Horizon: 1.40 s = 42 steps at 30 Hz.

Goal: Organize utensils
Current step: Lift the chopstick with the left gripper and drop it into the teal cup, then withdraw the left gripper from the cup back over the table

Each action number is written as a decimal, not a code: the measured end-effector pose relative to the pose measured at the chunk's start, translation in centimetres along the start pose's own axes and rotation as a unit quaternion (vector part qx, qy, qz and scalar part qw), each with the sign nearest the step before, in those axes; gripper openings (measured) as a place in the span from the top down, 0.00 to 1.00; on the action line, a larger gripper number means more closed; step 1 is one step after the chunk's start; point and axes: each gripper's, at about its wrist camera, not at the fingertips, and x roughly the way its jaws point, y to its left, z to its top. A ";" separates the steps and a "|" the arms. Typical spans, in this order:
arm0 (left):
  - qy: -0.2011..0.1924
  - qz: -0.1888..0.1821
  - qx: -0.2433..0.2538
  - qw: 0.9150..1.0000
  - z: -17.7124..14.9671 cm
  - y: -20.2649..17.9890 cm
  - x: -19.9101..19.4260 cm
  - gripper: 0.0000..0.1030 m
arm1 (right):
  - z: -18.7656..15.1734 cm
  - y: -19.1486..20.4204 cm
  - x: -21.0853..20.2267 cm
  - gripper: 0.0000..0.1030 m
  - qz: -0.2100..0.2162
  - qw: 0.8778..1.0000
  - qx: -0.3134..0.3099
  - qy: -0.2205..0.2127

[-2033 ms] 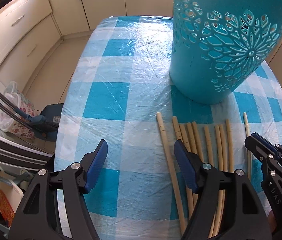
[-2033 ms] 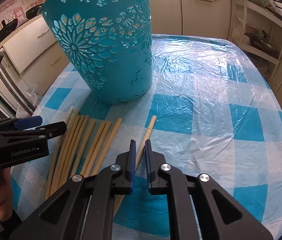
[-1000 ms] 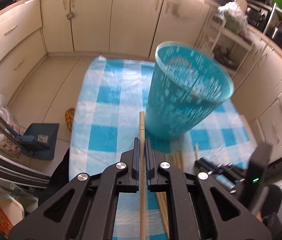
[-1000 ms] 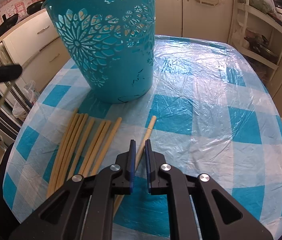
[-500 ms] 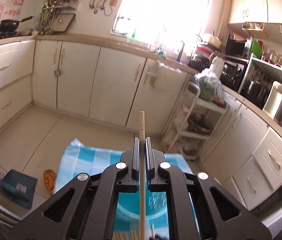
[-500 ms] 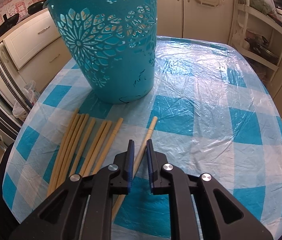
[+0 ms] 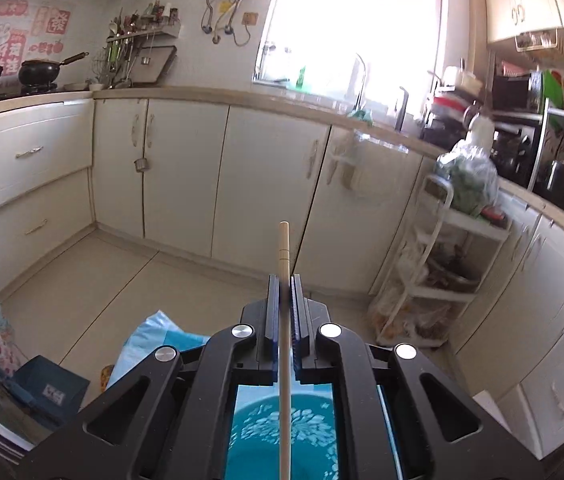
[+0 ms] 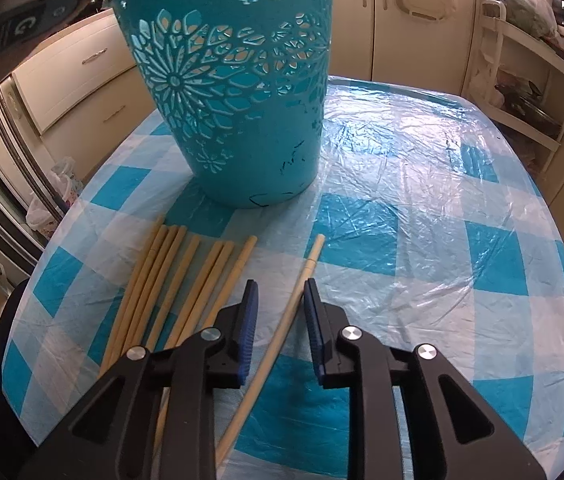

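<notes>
I have one pale wooden chopstick (image 7: 284, 344) clamped upright between the blue-padded fingers of my left gripper (image 7: 284, 300), its grooved end poking above the fingertips; through the gripper frame I look straight down into the teal plastic basket with cut-out flower patterns (image 7: 282, 436), and the stick's lower part runs across that opening. My right gripper (image 8: 280, 312) hangs low over the table with its jaws apart, and a single loose chopstick (image 8: 282, 328) lies on the cloth between the two pads; I cannot tell whether either pad touches it. Just to its left, a row of wooden chopsticks (image 8: 169, 284) lies side by side, their far ends near the foot of the basket, which stands upright on the blue-and-white checked tablecloth under clear plastic film (image 8: 422, 240). Beyond the table I see cream kitchen cabinets (image 7: 185, 180), a bright window (image 7: 346, 20), and a white wire rack (image 7: 434, 264) with bags.
</notes>
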 end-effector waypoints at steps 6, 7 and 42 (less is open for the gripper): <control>0.026 0.028 0.043 0.998 -1.6 -0.7 -0.2 0.95 | 0.0 0.1 0.2 0.74 0.000 1.000 0.000 -0.001; 0.031 0.032 0.048 0.998 -1.8 -0.8 -0.2 0.95 | 0.0 0.2 0.2 0.74 0.000 1.000 -0.001 -0.001; 0.106 0.072 0.138 0.982 -6.5 0.8 -9.8 0.41 | -0.5 0.8 0.1 0.79 -0.026 0.999 -0.020 -0.012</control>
